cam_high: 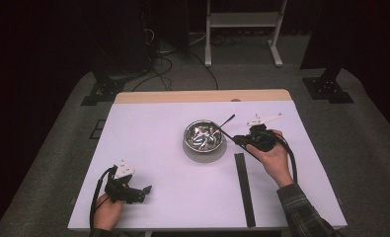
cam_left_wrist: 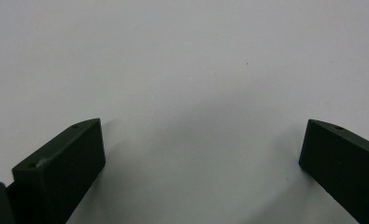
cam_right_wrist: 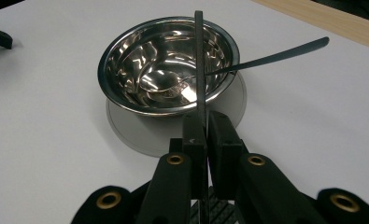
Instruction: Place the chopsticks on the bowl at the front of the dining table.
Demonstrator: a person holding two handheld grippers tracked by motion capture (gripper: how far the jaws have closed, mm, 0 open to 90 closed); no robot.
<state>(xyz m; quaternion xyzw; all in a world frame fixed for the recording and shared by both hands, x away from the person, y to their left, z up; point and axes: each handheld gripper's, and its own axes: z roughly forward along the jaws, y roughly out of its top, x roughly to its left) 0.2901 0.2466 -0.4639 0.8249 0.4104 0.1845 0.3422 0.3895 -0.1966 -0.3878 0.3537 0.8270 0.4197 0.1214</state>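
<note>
1. A person is sitting at a table covered in a white sheet, holding a two-jaw gripper in each hand.
2. The right gripper is clamping a thin black chopstick between its two black jaws, which are standing nearly together with the stick pinched between them.
3. In the right gripper view, the chopstick is rising straight up from the jaws and its far end is reaching over the near rim of a shiny steel bowl.
4. A spoon is lying in the bowl with its dark handle sticking out over the rim, away to the right.
5. In the high view, the bowl is sitting near the middle of the table, with the right gripper just beside it.
6. A second black chopstick is lying flat on the sheet, near the person's right forearm.
7. The left gripper is resting near the table's front left corner, well apart from the bowl, its jaws spread wide with nothing between them.
</note>
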